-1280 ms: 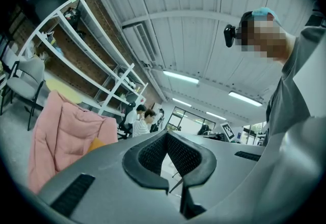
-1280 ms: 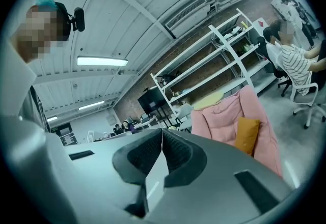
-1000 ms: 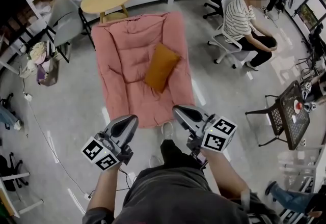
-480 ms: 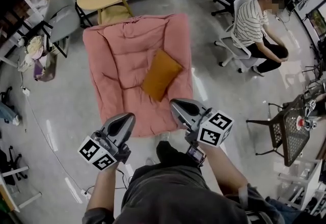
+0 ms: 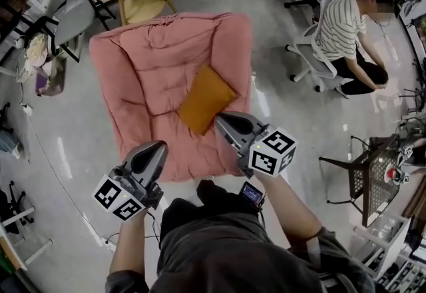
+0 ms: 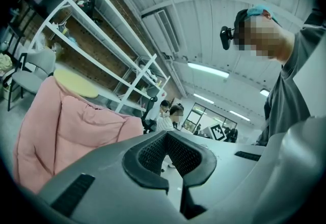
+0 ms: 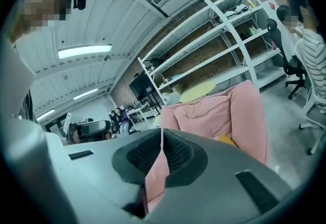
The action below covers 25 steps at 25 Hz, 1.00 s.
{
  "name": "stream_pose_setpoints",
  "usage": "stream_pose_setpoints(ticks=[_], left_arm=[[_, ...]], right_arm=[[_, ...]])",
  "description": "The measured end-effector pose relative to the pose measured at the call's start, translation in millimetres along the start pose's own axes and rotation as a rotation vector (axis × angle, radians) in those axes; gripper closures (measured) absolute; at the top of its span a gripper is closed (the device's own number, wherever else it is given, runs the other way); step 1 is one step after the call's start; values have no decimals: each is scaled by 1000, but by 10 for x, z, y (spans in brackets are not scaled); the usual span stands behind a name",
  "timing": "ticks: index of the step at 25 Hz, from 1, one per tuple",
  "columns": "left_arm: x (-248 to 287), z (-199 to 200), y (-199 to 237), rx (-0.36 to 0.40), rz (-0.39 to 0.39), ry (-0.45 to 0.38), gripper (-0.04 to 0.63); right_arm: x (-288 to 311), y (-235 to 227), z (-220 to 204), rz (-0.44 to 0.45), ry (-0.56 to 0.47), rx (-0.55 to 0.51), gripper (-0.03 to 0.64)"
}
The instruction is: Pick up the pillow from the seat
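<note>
The pillow (image 5: 205, 100) lay askew on the pink seat (image 5: 136, 72), towards its right side. In the head view the right gripper (image 5: 225, 120) showed just beside the pillow's near corner, jaws together, empty. The left gripper (image 5: 158, 148), likewise closed on nothing, showed over the seat's front edge.

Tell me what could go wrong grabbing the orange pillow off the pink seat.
Both the left tongs and right tongs are shut; arriving that way may just shove the pillow. It rests on the plush pink seat, so a bite could catch the seat fabric too.
</note>
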<state>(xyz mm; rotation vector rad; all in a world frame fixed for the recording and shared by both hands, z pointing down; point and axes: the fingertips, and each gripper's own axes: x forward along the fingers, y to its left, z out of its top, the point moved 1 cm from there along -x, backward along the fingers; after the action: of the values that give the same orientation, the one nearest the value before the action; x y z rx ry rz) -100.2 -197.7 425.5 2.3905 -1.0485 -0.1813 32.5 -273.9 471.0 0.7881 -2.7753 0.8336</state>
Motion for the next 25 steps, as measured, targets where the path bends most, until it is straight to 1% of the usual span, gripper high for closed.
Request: stream_pose_setpoints(ticks=[4,8,9,10,11,12,15,18,25], left_arm=[[185,-65,260,-29,29,12,586],[311,-171,449,-60,45,31,586],[340,-198,493,-66,46,36,586],[368,-223,539,-74,46,40,586],[392,-244,582,-81,47,44,586],[411,-265,619,-89,48,49,586],[451,-326,699,-108,44,62,586],[471,-384,817,-126,38,75,586],[448,-496,1156,-164,42,105,586]], right_arm=[[238,-449,-85,-1,38,44,600],[425,-848,-229,-32,83,56,597],[472,-948,-269,-43,93,63,586],[522,-1046,-313,-54,104,73,553],[572,-1137,-358,-65,116,85,491],[618,-1217,-401,-76,126,95,467],[731,-1416,-518,-112,149,103,432],[865,-1620,-626,-152,177,88,404],[1133,-2118,-953,-272,284,63,332]])
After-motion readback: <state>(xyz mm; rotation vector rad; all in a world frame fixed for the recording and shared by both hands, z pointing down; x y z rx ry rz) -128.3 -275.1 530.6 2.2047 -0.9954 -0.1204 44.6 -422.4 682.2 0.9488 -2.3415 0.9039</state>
